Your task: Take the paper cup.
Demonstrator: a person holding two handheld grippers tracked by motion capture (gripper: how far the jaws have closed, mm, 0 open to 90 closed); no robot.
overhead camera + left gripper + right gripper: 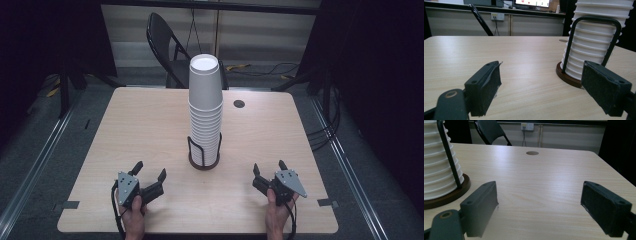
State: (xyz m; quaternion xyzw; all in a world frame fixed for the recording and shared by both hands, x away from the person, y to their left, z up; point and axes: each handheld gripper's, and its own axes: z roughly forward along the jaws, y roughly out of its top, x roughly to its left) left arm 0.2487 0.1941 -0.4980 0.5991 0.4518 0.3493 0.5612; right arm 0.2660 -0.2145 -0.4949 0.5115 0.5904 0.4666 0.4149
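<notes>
A tall stack of white paper cups (205, 107) stands in a black wire holder on a round brown base (204, 162) at the middle of the wooden table (140, 125). My left gripper (149, 171) rests near the front left edge, open, with nothing between its jaws. In the left gripper view the cup stack (596, 37) and its wire holder (574, 32) rise ahead on the right. My right gripper (269, 167) rests near the front right, open and empty too. In the right gripper view the cups (437, 162) and base (446, 195) stand at the left.
A black folding chair (167, 45) stands behind the table's far edge. A round cable hole (239, 104) sits in the tabletop right of the cups. Cables (320, 132) lie on the floor at the right. Bare wood surrounds both grippers.
</notes>
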